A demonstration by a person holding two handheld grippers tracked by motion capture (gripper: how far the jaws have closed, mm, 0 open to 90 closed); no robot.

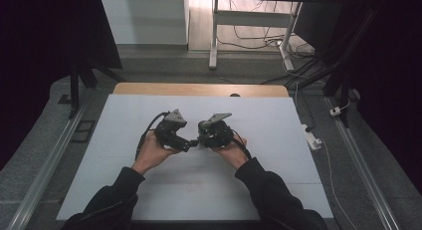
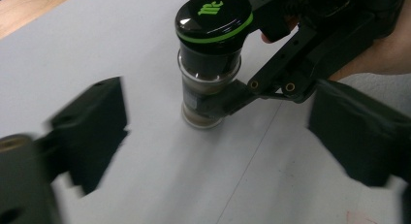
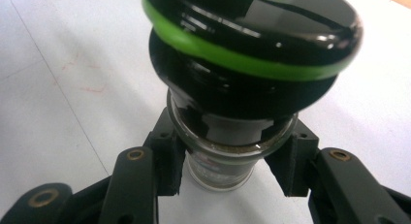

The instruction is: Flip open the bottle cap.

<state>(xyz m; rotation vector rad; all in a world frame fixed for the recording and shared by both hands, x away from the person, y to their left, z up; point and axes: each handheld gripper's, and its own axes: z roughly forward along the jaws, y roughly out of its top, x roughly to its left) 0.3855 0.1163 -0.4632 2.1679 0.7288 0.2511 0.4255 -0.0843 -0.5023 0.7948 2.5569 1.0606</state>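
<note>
A small glass jar (image 2: 209, 69) with a black lid (image 2: 213, 15) ringed in green stands on the white table (image 2: 97, 40). It holds a brownish powder. My right gripper (image 3: 228, 161) is shut on the glass just below the lid (image 3: 252, 35), with its pads (image 3: 169, 161) pressed against both sides. My left gripper (image 2: 223, 136) is open, its blurred jaws wide apart and short of the jar, with nothing between them. In the high view the left gripper (image 1: 188, 144) and the right gripper (image 1: 201, 138) point at each other mid-table.
The white table sheet (image 1: 149, 190) has a wooden strip (image 1: 199, 89) along its far edge. Beyond it stand a desk frame (image 1: 215, 36) and loose cables (image 1: 259, 41) on the floor. A power strip (image 1: 312, 139) lies off the right edge.
</note>
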